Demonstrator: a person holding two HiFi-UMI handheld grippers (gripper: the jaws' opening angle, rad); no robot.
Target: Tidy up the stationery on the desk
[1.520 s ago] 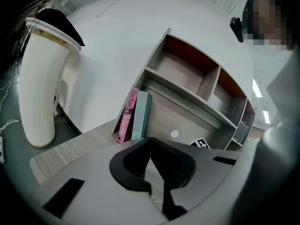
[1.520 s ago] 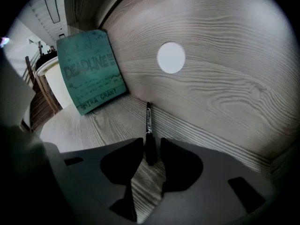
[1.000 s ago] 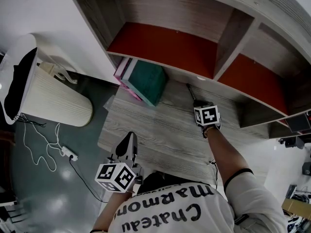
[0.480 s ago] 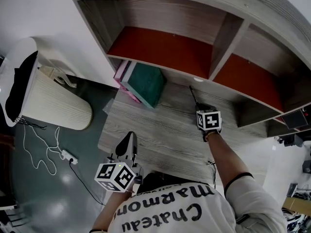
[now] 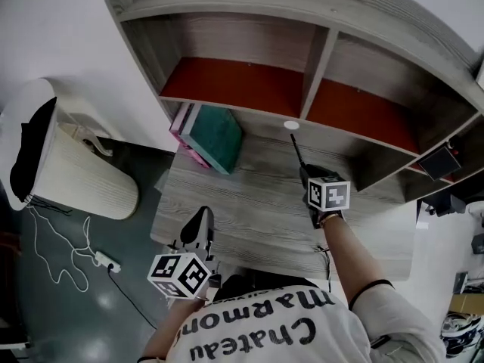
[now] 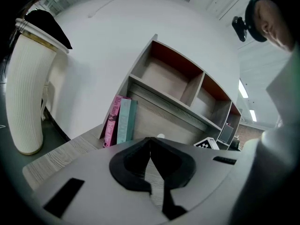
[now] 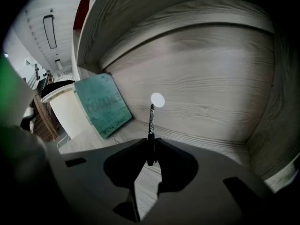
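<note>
Right gripper (image 5: 303, 170): jaws nearly together, clamped on the rear end of a thin black pen (image 5: 296, 150), which sticks out ahead of them. Compared with 1 second ago, this gripper sits higher and the pen is carried clear of the surface (image 5: 242, 203). Its tip is aimed into the open space under the shelf unit (image 5: 318, 57), just below the unit's middle divider and close to a small white disc (image 5: 291, 125) at the back of that space. The grip width shows no visible change, so the hold looks steady. The head view has also tipped up, so both of the shelf unit's red-backed compartments are now fully in sight. Left gripper (image 5: 203, 215): jaws shut, nothing between them, well in front of the shelf unit at the near edge of the surface, barely moved. 2 books, 1 teal (image 5: 218, 137) and 1 pink (image 5: 181, 125), lean under the shelf unit's left compartment. Judgement: pick-up of the pen is complete and the transfer is under way. A compartment of the shelf unit seems the likely destination, though no pen holder is visible. The slender pen could pivot in the jaws if its tip knocks the shelf edge.
</note>
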